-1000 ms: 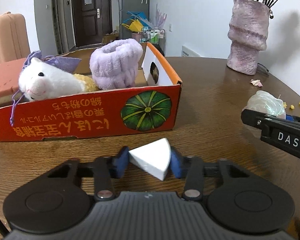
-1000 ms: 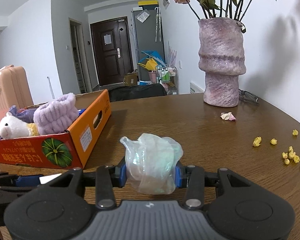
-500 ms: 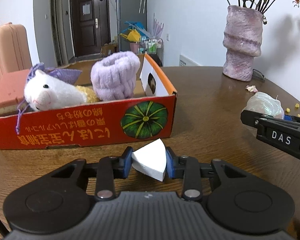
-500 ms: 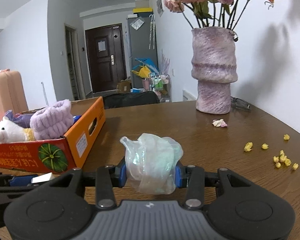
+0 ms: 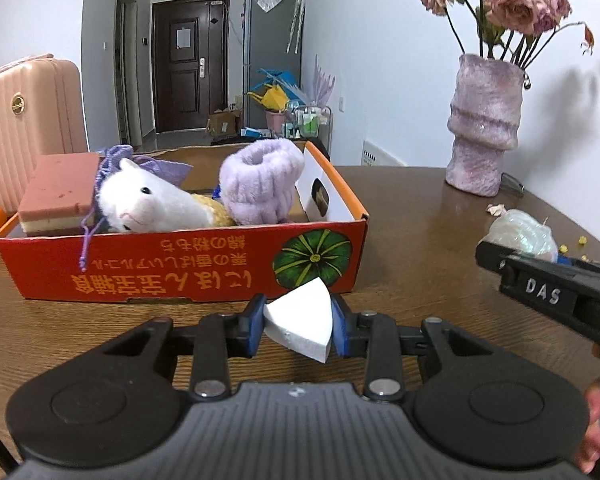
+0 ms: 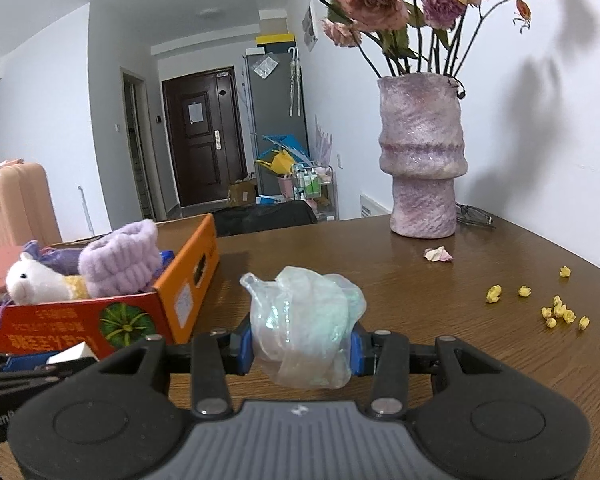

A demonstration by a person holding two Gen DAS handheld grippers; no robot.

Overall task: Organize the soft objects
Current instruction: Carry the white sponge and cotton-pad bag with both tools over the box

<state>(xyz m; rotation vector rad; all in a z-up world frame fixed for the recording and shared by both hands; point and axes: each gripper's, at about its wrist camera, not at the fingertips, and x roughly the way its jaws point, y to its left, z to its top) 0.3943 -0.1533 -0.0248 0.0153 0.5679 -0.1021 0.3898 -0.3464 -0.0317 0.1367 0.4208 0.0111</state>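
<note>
Your left claw (image 5: 298, 330) is clamped on the white wedge-shaped foam sponge (image 5: 300, 322); both blue pads press its flanks and it hangs clear of the brown wooden table (image 5: 412, 240). Your right claw (image 6: 302, 346) grips the crumpled iridescent translucent plastic bag (image 6: 304, 326), bulging above and below the pads.

What matters next is where the red-orange cardboard box with the green pumpkin print (image 5: 180, 268) lies. From your left claw it is straight ahead and close, its long side running across your view, so the printed front wall stands between the wedge and the open top. I judge you need to carry the wedge up over that wall before letting go. From your right claw the box (image 6: 100, 312) lies ahead and to the left, short end nearer, so your left hand is the nearer one.

The wedge's curved edge points up and toward the box, its thin corner down toward you; its long axis runs roughly from you to the box.

The box already holds a white plush animal (image 5: 148, 204), a fluffy lilac band (image 5: 260, 188) and a pink layered sponge block (image 5: 58, 196). Free room seems to be at the right end, beside the band.
</note>
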